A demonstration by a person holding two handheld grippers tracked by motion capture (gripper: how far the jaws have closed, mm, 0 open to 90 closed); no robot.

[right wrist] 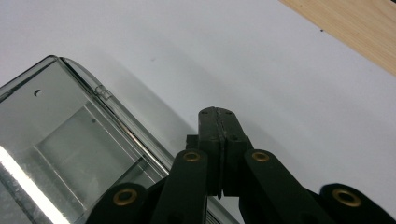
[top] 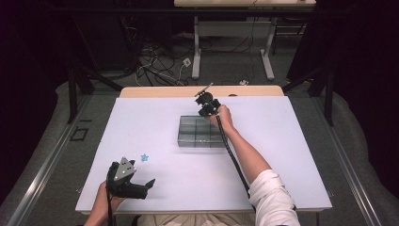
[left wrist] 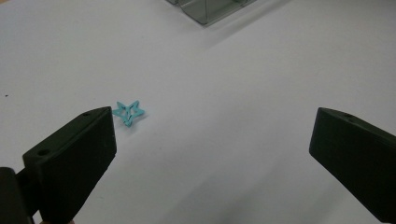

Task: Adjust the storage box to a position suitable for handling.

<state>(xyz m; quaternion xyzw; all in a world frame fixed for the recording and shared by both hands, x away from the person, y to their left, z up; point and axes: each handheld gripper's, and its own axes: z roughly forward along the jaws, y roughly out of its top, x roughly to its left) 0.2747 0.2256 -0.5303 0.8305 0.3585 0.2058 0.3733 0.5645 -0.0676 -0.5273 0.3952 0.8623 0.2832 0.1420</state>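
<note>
two black jaws of the left gripper [left wrist: 212, 154] are standing wide apart with nothing between them, and its own view is showing the small blue star [left wrist: 129, 112] lying on the white table [left wrist: 233, 84] just beyond one jaw. seen from above, the right gripper [top: 207, 106] is hovering at the far edge of the clear compartment box [top: 200, 133], well apart from the star; its own view is showing its jaws pressed together, holding nothing.

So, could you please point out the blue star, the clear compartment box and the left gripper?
blue star [left wrist: 129, 112]: left gripper view, its centre.
clear compartment box [top: 201, 141]: high view, its near wall.
left gripper [left wrist: 212, 154]: left gripper view, midway between its open jaws.
</note>
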